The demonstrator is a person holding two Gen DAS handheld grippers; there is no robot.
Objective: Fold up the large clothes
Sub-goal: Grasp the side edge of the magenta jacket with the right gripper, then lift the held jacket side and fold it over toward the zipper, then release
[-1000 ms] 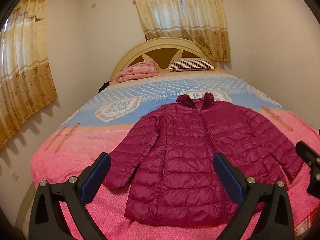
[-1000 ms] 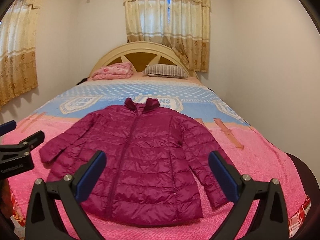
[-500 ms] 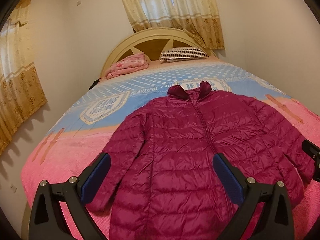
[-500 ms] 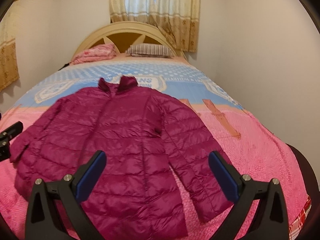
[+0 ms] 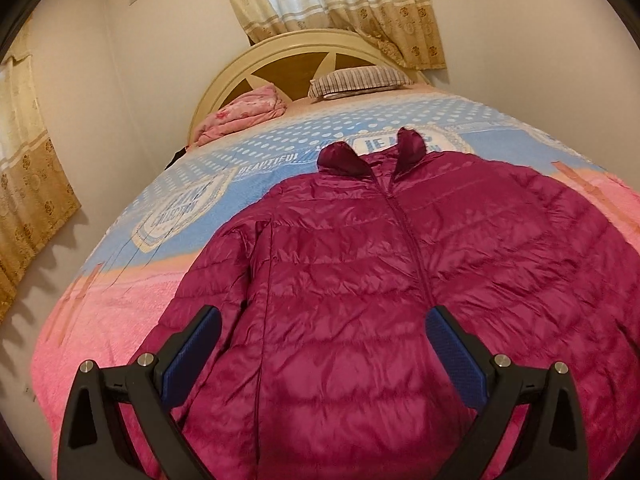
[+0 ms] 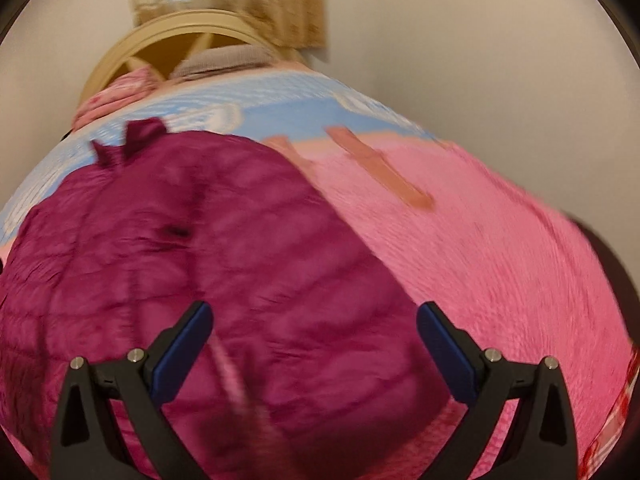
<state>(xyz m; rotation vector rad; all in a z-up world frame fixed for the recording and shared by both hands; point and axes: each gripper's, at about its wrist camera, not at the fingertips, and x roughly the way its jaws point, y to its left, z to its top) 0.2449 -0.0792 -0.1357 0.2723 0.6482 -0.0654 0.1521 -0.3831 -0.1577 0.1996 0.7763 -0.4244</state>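
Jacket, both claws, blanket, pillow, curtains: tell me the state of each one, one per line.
jacket: unfolded, spread flat front-up, zipped, collar open
left claw: open, empty, over the jacket
right claw: open, empty, over the jacket
pink blanket: folded, by the headboard
striped pillow: lying flat
curtains: drawn shut

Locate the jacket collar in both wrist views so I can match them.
Left wrist: collar sits above centre, at the top of the magenta jacket.
Right wrist: collar is upper left, blurred by motion.
Shared landmark: the arched headboard, behind the collar in both views.
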